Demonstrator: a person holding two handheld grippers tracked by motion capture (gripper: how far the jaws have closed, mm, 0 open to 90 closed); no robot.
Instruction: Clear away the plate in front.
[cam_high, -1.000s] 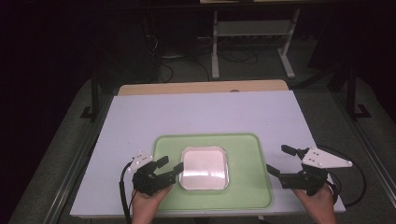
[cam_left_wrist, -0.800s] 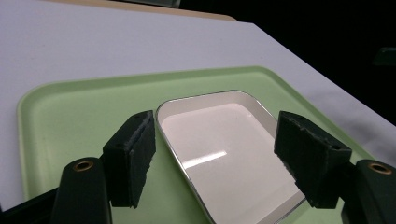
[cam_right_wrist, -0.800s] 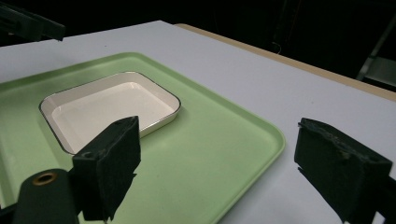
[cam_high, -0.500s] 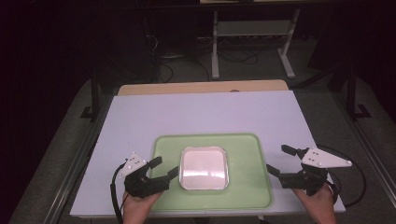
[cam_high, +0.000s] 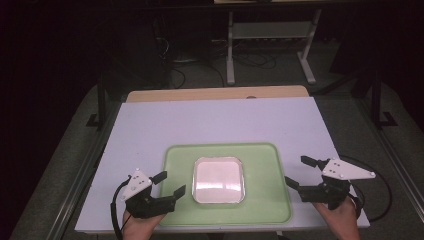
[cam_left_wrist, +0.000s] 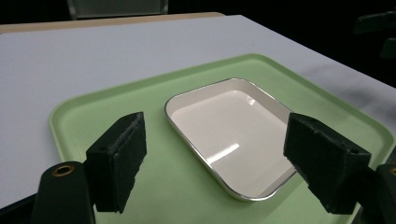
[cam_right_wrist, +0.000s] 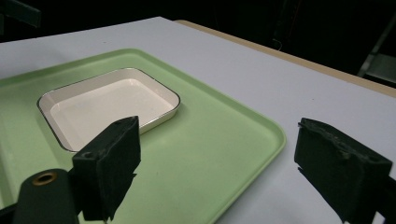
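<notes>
A light green tray (cam_high: 265, 165) lies near the front of the white table, and a shallow white square dish (cam_high: 218, 179) with a metal rim rests in its middle. My left gripper (cam_high: 167, 184) hovers open at the tray's front left corner, jaws pointing toward the dish (cam_left_wrist: 231, 133). My right gripper (cam_high: 298, 172) stands open just off the tray's right edge (cam_right_wrist: 261, 126), with nothing between its jaws. Both views along the jaws show the empty dish (cam_right_wrist: 109, 102) on the tray (cam_left_wrist: 93, 107).
The white tabletop (cam_high: 220, 120) stretches bare behind the tray, with a wooden strip (cam_high: 215, 93) along its far edge. A metal stand (cam_high: 270, 40) and cables sit on the dark floor beyond. A cable (cam_high: 372, 175) loops from the right gripper.
My left gripper has drawn back and to the left, from beside the dish toward the tray's front left corner. The right gripper has stayed put.
</notes>
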